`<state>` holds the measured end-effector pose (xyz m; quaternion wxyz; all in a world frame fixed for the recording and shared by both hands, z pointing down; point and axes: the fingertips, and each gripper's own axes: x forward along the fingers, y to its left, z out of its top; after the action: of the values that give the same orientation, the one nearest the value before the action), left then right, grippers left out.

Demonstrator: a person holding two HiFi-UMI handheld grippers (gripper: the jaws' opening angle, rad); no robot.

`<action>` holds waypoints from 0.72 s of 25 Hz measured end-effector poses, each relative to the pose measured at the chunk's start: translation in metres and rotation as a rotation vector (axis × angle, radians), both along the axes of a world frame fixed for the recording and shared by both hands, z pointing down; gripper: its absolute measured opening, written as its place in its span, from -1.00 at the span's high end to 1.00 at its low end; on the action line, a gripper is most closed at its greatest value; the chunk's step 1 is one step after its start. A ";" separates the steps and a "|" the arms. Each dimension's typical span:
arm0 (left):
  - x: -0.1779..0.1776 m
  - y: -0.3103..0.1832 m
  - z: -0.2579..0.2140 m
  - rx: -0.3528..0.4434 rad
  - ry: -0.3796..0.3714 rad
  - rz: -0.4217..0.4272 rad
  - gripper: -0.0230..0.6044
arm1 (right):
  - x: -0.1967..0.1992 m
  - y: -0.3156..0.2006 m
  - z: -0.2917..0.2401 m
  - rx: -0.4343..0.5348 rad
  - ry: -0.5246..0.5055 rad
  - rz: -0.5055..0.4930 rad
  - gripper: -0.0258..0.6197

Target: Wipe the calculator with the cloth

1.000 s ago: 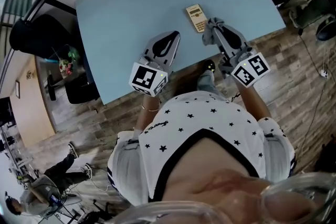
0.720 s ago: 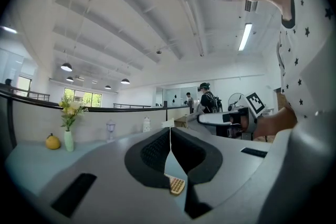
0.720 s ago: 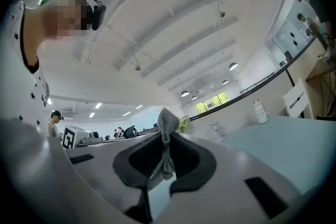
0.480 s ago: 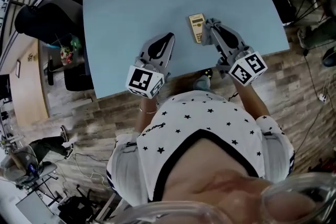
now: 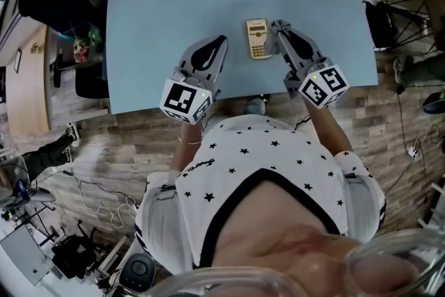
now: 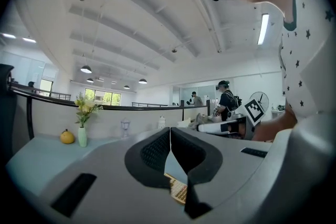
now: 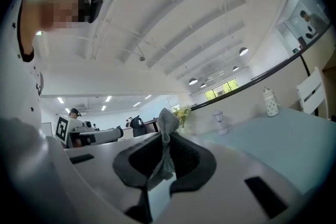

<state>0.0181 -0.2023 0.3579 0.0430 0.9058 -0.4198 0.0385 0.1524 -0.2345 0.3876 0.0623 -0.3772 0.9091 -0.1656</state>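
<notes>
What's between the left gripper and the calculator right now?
Nothing. In the head view, only a bare stretch of the blue table separates the left gripper from the calculator.

**Legible text, brands, numbers:** none can be read in any view.

**Calculator** [image 5: 258, 38]: a display strip and rows of keys are seen in the head view. The key legends and any maker's name are too small to be made out. The corner seen in the left gripper view shows printed keys, but they are blurred beyond reading.

**Left gripper** [image 5: 220, 42] and **right gripper** [image 5: 279, 27]: black-and-white square marker patterns are carried on each cube. These are coded blocks only, with no letters or digits.

**Cloth** [image 7: 164, 149], pinched in the right gripper: grey fabric on which no print is seen.
</notes>
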 end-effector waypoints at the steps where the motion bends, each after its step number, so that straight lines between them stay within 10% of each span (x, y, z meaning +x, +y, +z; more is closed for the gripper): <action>1: 0.000 0.000 0.002 -0.002 -0.003 -0.012 0.83 | 0.000 -0.003 0.005 -0.011 0.003 -0.010 0.80; 18: -0.021 -0.031 0.018 -0.050 -0.005 -0.126 0.83 | -0.018 -0.062 0.101 -0.193 0.186 -0.074 0.80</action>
<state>-0.0026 -0.2331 0.3755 0.0667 0.8761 -0.4751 0.0485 0.1342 -0.2963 0.4886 -0.0649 -0.3614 0.9041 -0.2188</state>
